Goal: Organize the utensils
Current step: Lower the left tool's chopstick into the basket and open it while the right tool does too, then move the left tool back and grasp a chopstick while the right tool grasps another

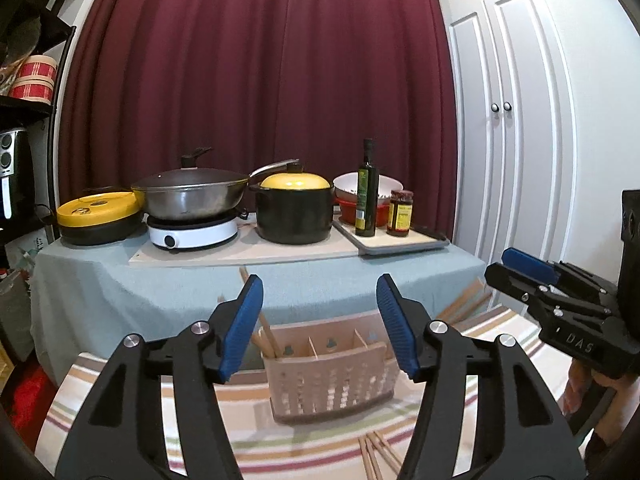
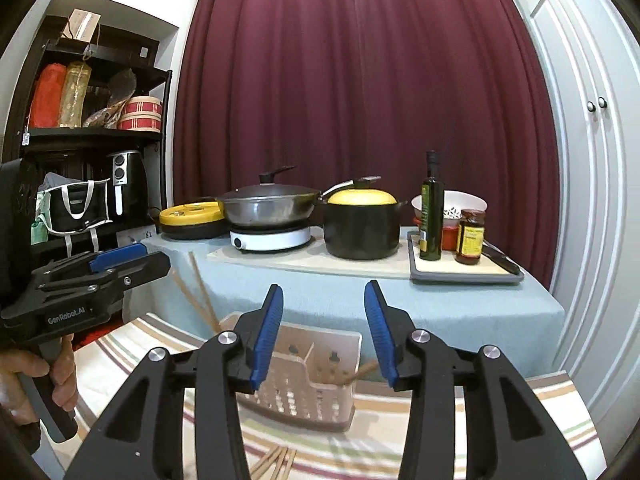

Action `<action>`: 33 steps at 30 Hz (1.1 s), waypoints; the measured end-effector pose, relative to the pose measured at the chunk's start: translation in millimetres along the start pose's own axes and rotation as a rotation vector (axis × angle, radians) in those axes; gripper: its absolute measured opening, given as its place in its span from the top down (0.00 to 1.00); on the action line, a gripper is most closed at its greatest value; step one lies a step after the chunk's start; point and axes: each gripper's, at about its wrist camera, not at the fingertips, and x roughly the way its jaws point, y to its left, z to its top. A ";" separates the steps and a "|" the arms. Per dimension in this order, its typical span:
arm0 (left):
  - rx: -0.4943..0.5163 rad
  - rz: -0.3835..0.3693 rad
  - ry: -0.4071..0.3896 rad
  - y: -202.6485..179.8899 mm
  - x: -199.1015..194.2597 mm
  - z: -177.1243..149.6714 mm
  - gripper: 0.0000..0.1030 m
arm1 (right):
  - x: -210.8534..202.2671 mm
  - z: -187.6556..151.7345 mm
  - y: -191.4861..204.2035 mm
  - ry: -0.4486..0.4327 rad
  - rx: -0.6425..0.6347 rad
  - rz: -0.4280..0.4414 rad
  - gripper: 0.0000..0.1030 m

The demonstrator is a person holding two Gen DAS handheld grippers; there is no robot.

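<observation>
A pink slotted caddy (image 1: 332,380) is seen on a striped cloth (image 1: 120,392), and everything else is placed from it. In the left wrist view the left gripper (image 1: 320,320) is held above and in front of the caddy with its blue pads (image 1: 242,324) spread wide and nothing between them. In the right wrist view the right gripper (image 2: 323,328) is likewise held over the caddy, fingers wide apart and empty.

Chopsticks (image 1: 266,336) are stood in the caddy's left compartment, leaning left; their lower ends are hidden by the caddy wall and partly by a pad. In the right wrist view one brown stick (image 2: 360,372) is seen poking from the right end; what it is cannot be made out through the blur. More loose chopsticks (image 1: 374,456) lie on the cloth in front of the caddy, cut off by the bottom edge and partly covered by the gripper arms. Another pale bundle (image 1: 464,300) lies to the caddy's right, partly hidden behind the right gripper.

Behind the caddy a blue-covered table (image 1: 320,284) is seen, bearing a wok (image 1: 192,196), a yellow-lidded pot (image 1: 294,212), a bottle (image 1: 367,192) and a jar (image 1: 401,214). A hand (image 2: 48,376) is seen on the left gripper's handle, mostly cut off at the frame edge.
</observation>
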 end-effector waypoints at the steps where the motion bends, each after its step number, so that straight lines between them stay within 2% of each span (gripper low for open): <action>1: 0.003 0.003 0.005 -1.4 -3.6 -3.3 0.44 | -4.2 -4.3 1.0 0.008 -0.002 -0.005 0.59; 8: -0.034 0.033 0.081 -6.6 -28.4 -40.8 0.44 | -25.8 -40.8 6.2 0.080 0.017 -0.035 0.59; 19: -0.025 0.110 0.176 -12.1 -59.3 -103.5 0.44 | -50.7 -99.6 16.9 0.194 0.026 -0.057 0.59; 27: -0.046 0.123 0.277 -11.0 -70.0 -151.4 0.44 | -54.7 -156.9 33.0 0.325 0.043 -0.008 0.59; 33: -0.057 0.129 0.332 -10.7 -74.2 -180.1 0.44 | -52.1 -186.4 45.5 0.400 0.030 0.023 0.59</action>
